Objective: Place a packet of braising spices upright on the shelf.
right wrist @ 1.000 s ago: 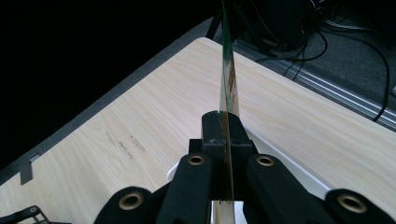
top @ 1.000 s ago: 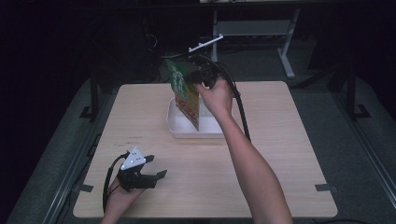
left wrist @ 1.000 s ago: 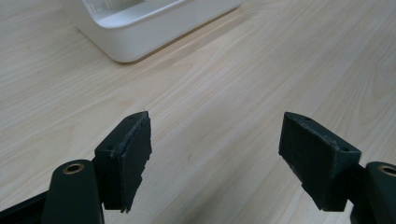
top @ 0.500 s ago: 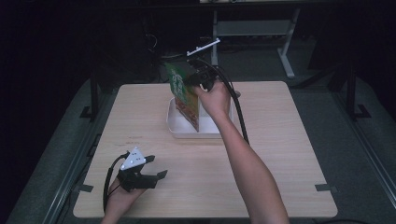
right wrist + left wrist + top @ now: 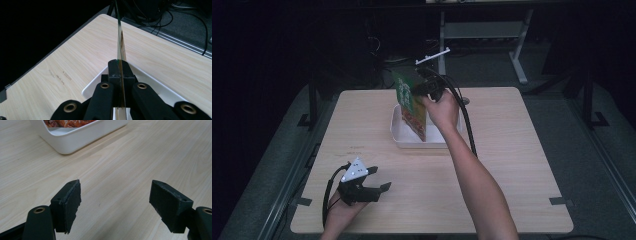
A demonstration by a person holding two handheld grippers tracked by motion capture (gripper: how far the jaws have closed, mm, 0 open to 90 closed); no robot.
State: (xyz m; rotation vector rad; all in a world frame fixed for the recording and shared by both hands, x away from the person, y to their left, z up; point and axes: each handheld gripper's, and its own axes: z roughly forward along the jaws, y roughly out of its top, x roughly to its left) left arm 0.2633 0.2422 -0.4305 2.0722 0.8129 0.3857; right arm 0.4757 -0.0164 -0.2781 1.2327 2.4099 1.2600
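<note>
A flat snack packet (image 5: 410,106), green at the top and red-orange lower down, hangs upright over a white tray (image 5: 398,135) at the middle of the table. My right gripper (image 5: 419,90) is shut on the packet's upper edge. In the right gripper view the packet (image 5: 120,42) runs edge-on between the closed jaws of my right gripper (image 5: 121,71), above the tray (image 5: 95,83). My left gripper (image 5: 379,189) rests low at the front left of the table, open and holding nothing. The left gripper view has its gripper (image 5: 115,202) with jaws wide apart over bare wood and the tray (image 5: 75,138) ahead.
The light wooden table (image 5: 512,150) has bare room to the right and front of the tray. A black cable (image 5: 467,125) trails from the right gripper along the forearm. Behind the table stand a metal frame (image 5: 517,55) and dark floor.
The right gripper has drawn the packet slightly up and left over the tray. The left gripper has stayed in place.
</note>
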